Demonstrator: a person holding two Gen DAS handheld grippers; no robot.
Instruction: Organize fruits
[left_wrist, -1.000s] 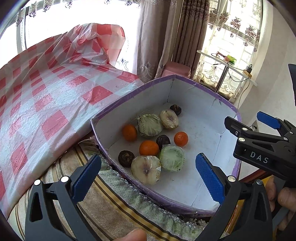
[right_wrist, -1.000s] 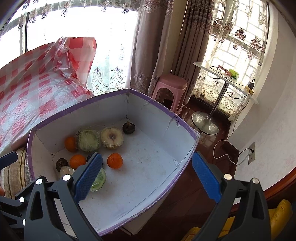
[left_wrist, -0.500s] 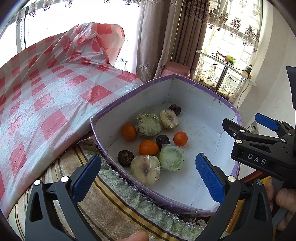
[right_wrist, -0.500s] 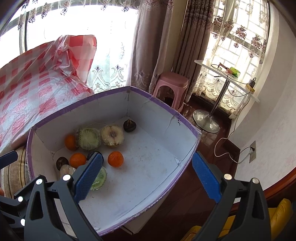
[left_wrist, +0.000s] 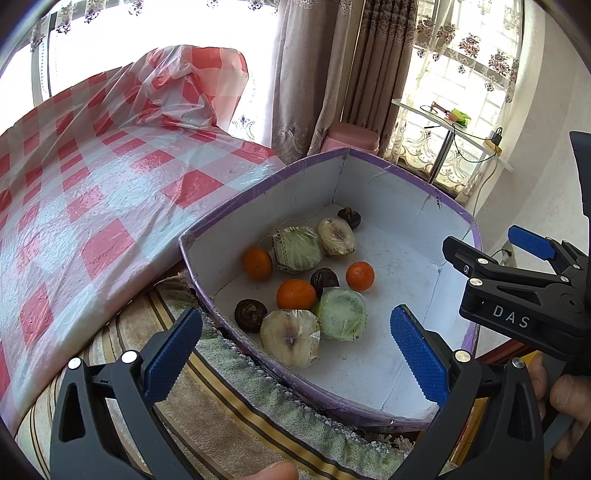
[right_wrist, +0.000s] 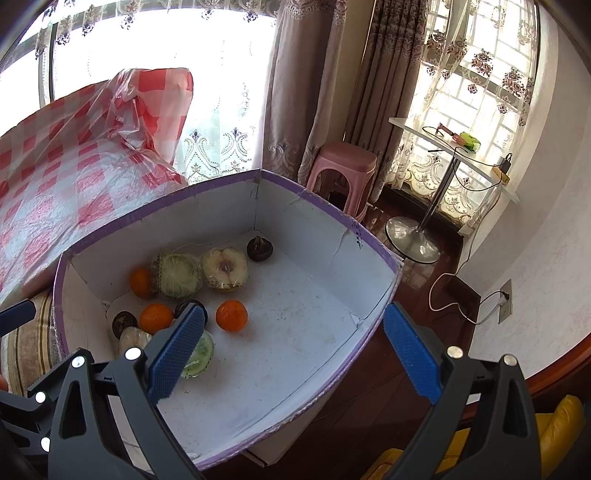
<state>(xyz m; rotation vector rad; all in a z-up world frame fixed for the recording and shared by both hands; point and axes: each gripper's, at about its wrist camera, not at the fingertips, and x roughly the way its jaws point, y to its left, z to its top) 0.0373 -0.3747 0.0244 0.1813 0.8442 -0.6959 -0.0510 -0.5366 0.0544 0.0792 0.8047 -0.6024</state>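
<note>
**Fruits lie loose in the purple-rimmed box, both tongs released above it**

Fruits sit together in a white box with a purple rim, bunched toward its left wall.

Left wrist view: three oranges lie there, one by the left wall, one in the middle, one furthest toward the box's open floor. Two wrapped green halves and two wrapped pale halves lie among them, with three dark round fruits: one near the far corner, one in the middle, one by the near wall. The left gripper hangs above the near wall, jaws spread wide and holding nothing. The right gripper reaches in from the right edge of the box, also holding nothing.

Right wrist view: the right gripper hovers over the bare right half of the box floor, jaws released, with the wrapped green half partly hidden behind its left finger. The nearest orange lies clear in front.

Judgement: the kinds are mixed, so sorting looks unfinished, though where each kind should go is not shown. This scene fits a pause between picks as well as fruit freshly gathered. Any pick would call for lowering open jaws over one fruit; the wrapped halves look slippery.
</note>
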